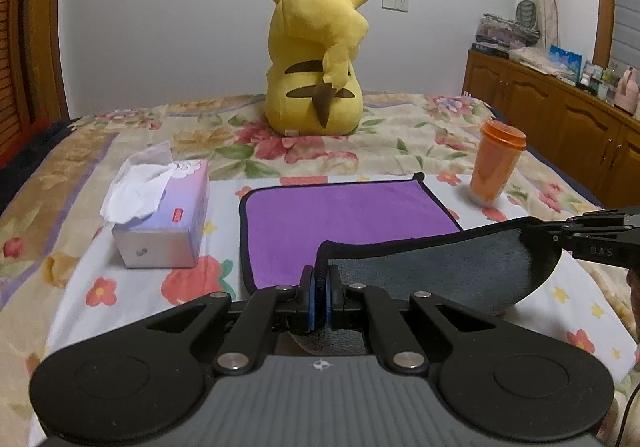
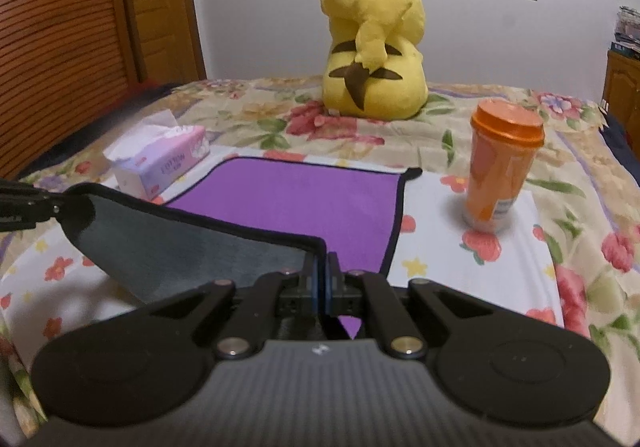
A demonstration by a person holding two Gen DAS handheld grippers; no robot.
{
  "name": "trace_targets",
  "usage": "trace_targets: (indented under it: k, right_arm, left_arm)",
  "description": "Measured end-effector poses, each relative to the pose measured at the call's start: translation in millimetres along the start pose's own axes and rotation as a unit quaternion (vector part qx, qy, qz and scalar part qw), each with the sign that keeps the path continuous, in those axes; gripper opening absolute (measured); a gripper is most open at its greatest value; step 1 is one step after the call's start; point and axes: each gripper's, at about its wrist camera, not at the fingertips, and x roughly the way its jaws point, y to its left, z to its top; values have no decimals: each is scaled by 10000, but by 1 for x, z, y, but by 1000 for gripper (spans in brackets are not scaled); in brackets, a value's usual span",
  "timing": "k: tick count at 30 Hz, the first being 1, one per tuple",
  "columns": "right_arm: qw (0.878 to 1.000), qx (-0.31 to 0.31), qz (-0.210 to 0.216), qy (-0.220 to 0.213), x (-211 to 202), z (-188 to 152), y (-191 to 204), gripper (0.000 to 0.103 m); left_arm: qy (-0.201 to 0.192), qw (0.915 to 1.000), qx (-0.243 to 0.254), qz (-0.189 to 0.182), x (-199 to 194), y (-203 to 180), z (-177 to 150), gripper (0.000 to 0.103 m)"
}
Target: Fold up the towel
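A purple towel [image 1: 340,215] with a grey underside and black trim lies on the flowered bed; it also shows in the right wrist view [image 2: 296,203]. Its near edge is lifted and turned over, grey side [image 1: 448,267] showing. My left gripper [image 1: 320,279] is shut on the near left corner. My right gripper [image 2: 320,267] is shut on the near right corner. The right gripper shows at the right of the left wrist view [image 1: 560,233], and the left gripper at the left edge of the right wrist view [image 2: 52,207]. The lifted edge hangs between them above the bed.
A tissue box [image 1: 160,215] sits left of the towel. An orange lidded cup [image 1: 496,163] stands to its right. A yellow Pikachu plush [image 1: 316,59] sits behind. A wooden cabinet [image 1: 560,111] runs along the right wall.
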Motion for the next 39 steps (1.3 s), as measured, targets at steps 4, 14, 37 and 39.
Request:
trace_targets:
  k: [4,14,37,39]
  right_arm:
    - [10000,-75,6,-60,0,2,1,4]
    - [9996,-276,82,-68,10,6,2,4]
    - [9984,-563,-54,-11,43,19,-8,4]
    - [9982,-592,-59,-68,43,25,-8,4]
  left_arm:
    - [-39,10000,45,33,6,1,5,8]
    - [-42,9997,215,71,24,2,11,8]
    - [-59,9995,304,115,65,7,29,8]
    - [-103,9995,276,118,66,9,34,8]
